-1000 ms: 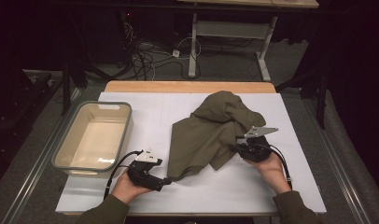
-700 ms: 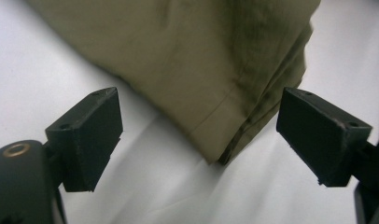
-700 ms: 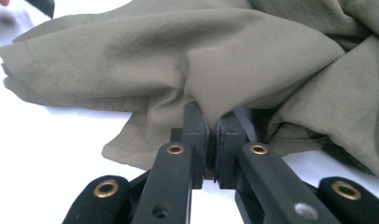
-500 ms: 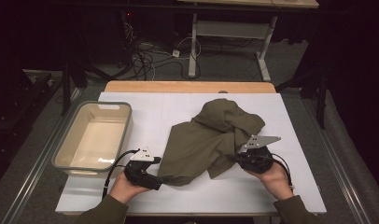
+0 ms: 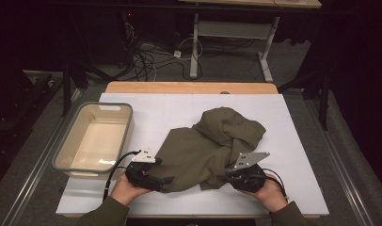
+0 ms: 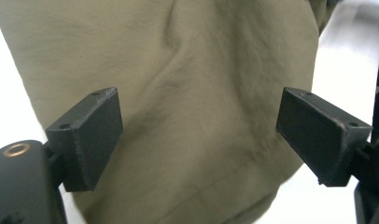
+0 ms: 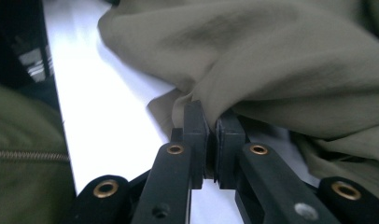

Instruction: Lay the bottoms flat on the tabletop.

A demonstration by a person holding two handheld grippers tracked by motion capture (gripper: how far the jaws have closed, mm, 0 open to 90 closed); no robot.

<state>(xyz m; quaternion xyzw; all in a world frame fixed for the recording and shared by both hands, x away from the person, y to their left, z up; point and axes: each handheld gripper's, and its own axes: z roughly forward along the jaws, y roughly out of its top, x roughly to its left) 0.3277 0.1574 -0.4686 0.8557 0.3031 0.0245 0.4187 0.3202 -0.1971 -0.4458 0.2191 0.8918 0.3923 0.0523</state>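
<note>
At the bottom of the high view, the left tongs (image 5: 166,181) stood wide open at the near-left hem of the olive garment (image 5: 203,150), with cloth between the jaws but ungripped. The right tongs (image 5: 225,177) were clamped shut on a fold at the lower-right edge. The garment lay crumpled at centre frame on the white table (image 5: 297,141), its long axis running toward the upper right. A beige tub (image 5: 125,129) sat at the left, clear of the work.

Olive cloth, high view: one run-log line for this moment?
left claw: open over olive cloth | right claw: shut on cloth edge | bin: empty
</note>
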